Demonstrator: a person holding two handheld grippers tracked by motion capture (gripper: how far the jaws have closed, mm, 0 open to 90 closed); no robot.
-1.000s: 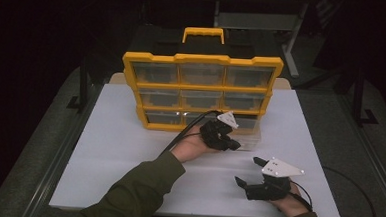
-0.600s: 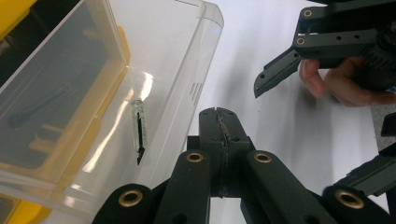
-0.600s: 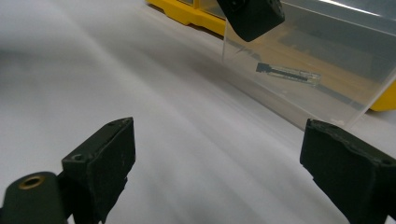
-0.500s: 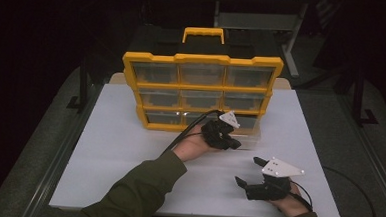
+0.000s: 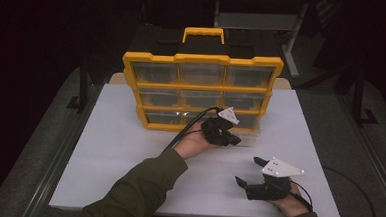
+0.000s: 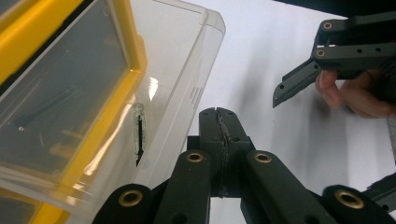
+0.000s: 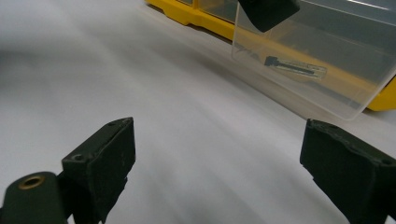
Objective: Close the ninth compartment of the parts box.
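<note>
A yellow organizer [image 5: 202, 81] with clear drawers stands upright on the white table [image 5: 108, 154]. Its bottom right clear drawer [image 5: 248, 135] is pulled out part way. A small dark item [image 6: 138, 135] lies inside the drawer [image 6: 173, 60]. My left gripper [image 5: 232, 139] hovers at the drawer's front, and its jaws [image 6: 218, 114] are pressed together with nothing between them. My right gripper [image 5: 247, 170] rests low at the table's front right, open and empty. In the right gripper view its jaws [image 7: 217, 154] face the drawer [image 7: 317, 65] and the item [image 7: 292, 67].
The organizer has a yellow handle [image 5: 203, 35] on top and fills the table's far middle. Bare white table lies to the left and in front. Dark frames and a metal stand [image 5: 258, 22] are behind the table. A cable [image 5: 356, 197] trails right.
</note>
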